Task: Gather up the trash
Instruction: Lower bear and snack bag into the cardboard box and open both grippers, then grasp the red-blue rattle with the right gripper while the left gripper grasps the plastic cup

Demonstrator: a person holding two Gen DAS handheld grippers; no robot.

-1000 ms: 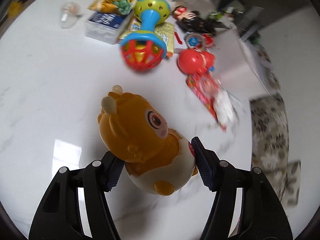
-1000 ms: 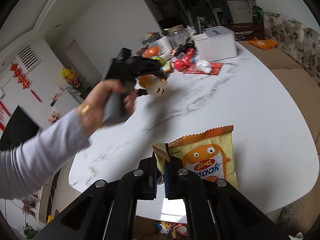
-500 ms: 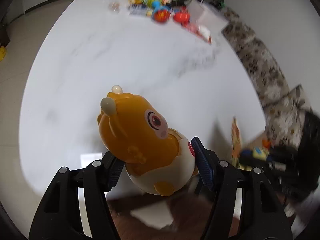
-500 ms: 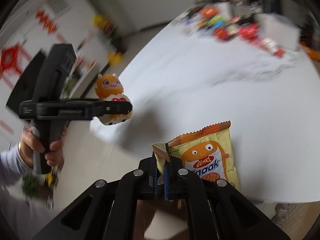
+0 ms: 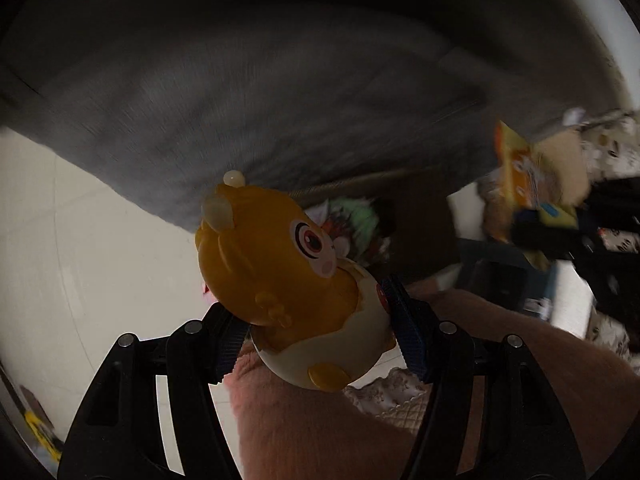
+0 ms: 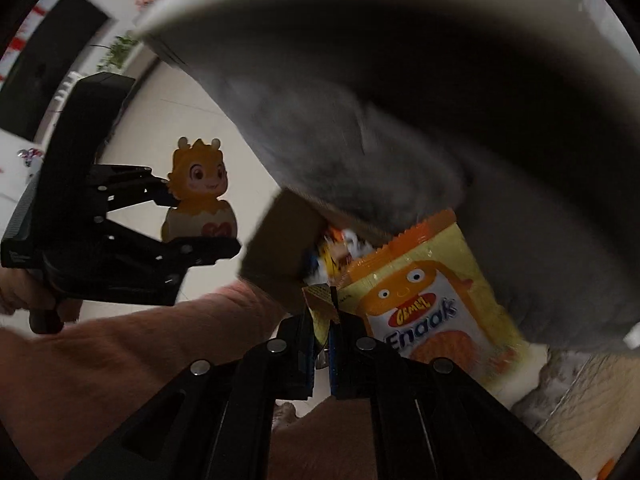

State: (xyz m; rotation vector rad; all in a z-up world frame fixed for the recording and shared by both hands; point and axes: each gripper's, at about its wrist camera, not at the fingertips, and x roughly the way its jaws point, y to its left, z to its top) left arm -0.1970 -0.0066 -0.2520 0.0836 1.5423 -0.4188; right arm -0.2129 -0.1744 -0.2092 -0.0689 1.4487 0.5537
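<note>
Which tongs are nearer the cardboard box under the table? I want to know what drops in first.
Right. The right tongs hold the snack packet beside the cardboard box; the left tongs, gripping the orange toy, sit farther out over the floor.

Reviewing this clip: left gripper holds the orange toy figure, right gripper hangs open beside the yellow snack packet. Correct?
Not quite. The right gripper is shut on the yellow snack packet's corner, as the right wrist view shows. The left gripper does hold the orange toy figure.

Table underside overhead; cardboard flap between tools.
</note>
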